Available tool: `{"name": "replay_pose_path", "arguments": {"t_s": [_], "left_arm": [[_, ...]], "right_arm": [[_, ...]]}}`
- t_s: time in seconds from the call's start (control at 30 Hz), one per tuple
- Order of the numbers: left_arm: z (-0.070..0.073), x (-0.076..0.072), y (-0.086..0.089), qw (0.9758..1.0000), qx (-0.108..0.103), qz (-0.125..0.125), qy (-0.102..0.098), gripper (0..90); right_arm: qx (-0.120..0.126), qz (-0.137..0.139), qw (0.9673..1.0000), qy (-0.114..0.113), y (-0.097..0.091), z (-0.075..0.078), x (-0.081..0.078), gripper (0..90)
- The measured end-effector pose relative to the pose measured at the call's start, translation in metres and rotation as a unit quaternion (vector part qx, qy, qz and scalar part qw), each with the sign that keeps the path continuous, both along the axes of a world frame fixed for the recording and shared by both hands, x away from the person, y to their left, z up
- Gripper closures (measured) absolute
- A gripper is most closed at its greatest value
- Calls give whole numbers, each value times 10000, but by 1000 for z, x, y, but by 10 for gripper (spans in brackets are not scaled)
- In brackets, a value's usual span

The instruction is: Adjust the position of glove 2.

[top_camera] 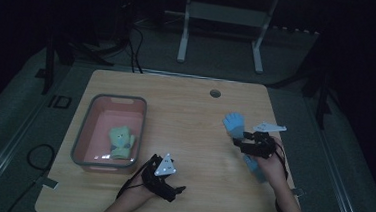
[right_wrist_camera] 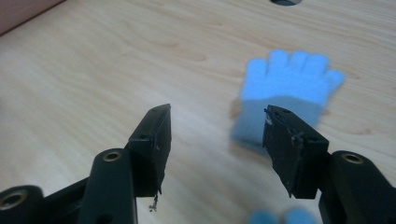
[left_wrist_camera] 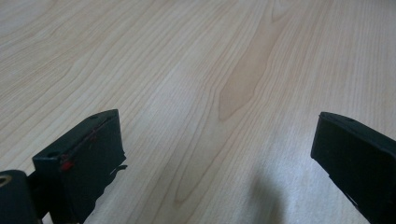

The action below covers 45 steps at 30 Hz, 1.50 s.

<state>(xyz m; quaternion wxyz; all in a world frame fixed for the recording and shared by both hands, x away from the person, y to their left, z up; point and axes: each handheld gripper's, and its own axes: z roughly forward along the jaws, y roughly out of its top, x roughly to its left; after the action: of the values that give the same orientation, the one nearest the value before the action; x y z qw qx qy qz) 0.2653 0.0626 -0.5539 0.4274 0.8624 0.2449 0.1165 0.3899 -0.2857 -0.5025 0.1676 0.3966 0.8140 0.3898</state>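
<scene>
Right claw [top_camera: 240, 139]: I'm holding it low over the right side of the worktop [top_camera: 190, 116], jaws parted with bare wood between them, gripping nothing. In the right gripper view [right_wrist_camera: 215, 135] the pads are standing apart and clear of any cloth.
Blue glove [top_camera: 234, 123]: it's lying flat on the worktop just ahead of my right claw, fingers pointing away from me. In the right gripper view [right_wrist_camera: 285, 93] it's sitting up and to the right of the gap, its cuff partly behind my right-hand jaw; I can't tell whether that jaw is touching it.
Second blue glove [top_camera: 255, 168]: it's lying on the worktop under my right hand, mostly covered. Two blue fingertips [right_wrist_camera: 280, 218] are peeking in at the bottom edge of the right gripper view.
Left claw [top_camera: 179, 189]: I'm resting it near the front edge of the worktop, pointing right, grey plate on top. In the left gripper view [left_wrist_camera: 215, 154] the jaws are standing wide apart with plain wood grain between them, released.
Bin [top_camera: 86, 129]: it's sitting on the left side of the worktop, grey rim, pink inside, well apart from my right claw and just beyond my left hand.
Green glove [top_camera: 121, 141]: it's lying inside the bin, toward its near right corner.
Hole [top_camera: 215, 93]: a round one is sitting in the worktop near the far edge, beyond the blue glove.
</scene>
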Motion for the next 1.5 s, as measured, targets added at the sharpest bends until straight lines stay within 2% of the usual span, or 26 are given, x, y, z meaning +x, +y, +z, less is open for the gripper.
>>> {"name": "replay_pose_path", "arguments": {"t_s": [0.33, 0.37, 0.4, 0.57, 0.63, 0.87, 1.0, 1.07, 1.2, 1.37, 1.5], "left_arm": [[-3, 1, 1, 9999, 91, 48, -9, 28], [-3, 1, 1, 9999, 91, 48, -9, 28], [-3, 1, 2, 9999, 94, 43, -8, 29], [-4, 1, 4, 9999, 104, 50, -42, 28], [-4, 0, 5, 9999, 105, 61, -68, 28], [-4, 0, 7, 9999, 82, 70, -93, 28], [-4, 1, 9, 9999, 65, 78, -97, 28], [-4, 1, 10, 9999, 48, 88, -107, 28], [-5, 1, 10, 9999, 58, 77, -103, 28], [-4, 1, 10, 9999, 46, 78, -108, 28], [-5, 1, 9, 9999, 54, 82, -123, 28]], "right_arm": [[-162, -310, 9994, 58, -4, 1, 42, 458], [-162, -310, 9994, 58, -4, 1, 42, 458], [-194, -343, 9992, 93, -4, 1, 51, 500], [-246, -346, 9989, 221, 0, -1, 69, 549], [-240, -334, 9986, 325, 2, -4, 75, 553], [-526, -411, 9968, 446, 8, -20, 94, 556], [-823, -396, 9946, 488, 12, -33, 99, 558], [-920, -384, 9941, 434, 12, -37, 99, 575], [-901, -363, 9945, 393, 13, -40, 98, 637], [-812, -418, 9949, 423, 16, -41, 95, 786], [-736, -472, 9951, 452, 18, -41, 93, 821]]}}
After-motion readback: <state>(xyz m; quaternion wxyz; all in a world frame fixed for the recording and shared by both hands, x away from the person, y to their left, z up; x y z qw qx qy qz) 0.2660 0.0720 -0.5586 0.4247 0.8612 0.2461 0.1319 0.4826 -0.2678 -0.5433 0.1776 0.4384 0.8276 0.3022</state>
